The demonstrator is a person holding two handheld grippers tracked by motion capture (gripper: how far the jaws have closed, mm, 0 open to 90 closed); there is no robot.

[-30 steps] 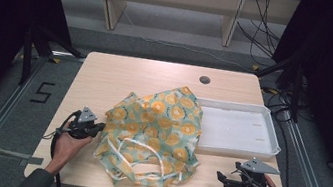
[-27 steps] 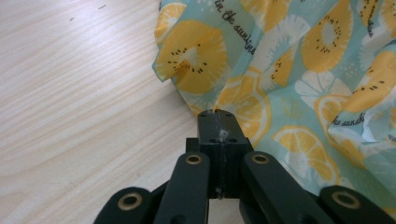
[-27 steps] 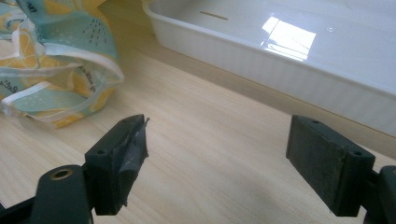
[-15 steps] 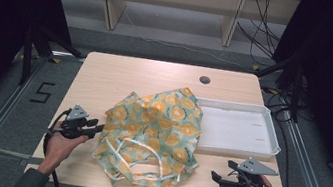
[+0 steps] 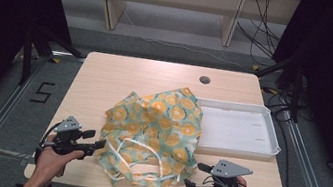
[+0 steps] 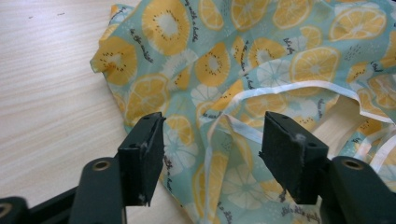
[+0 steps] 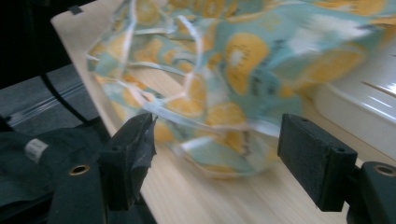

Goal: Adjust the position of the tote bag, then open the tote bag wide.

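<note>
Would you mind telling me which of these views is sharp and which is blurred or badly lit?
Left gripper view: sharp, evenly lit; the fruit-print cloth shows crisp lettering. Right gripper view: the cloth smears with motion blur, and the white tray carries bright glare, while the right claw stays fairly crisp. High view: the table is well lit, its surroundings fall into deep darkness, and the picture is slightly soft.

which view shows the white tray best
The high view: the whole white tray lies in sight on the table, its left end under the edge of the fruit-print cloth bag. The right gripper view catches a blurred corner of it behind the bag. The left gripper view looks at the bag.
</note>
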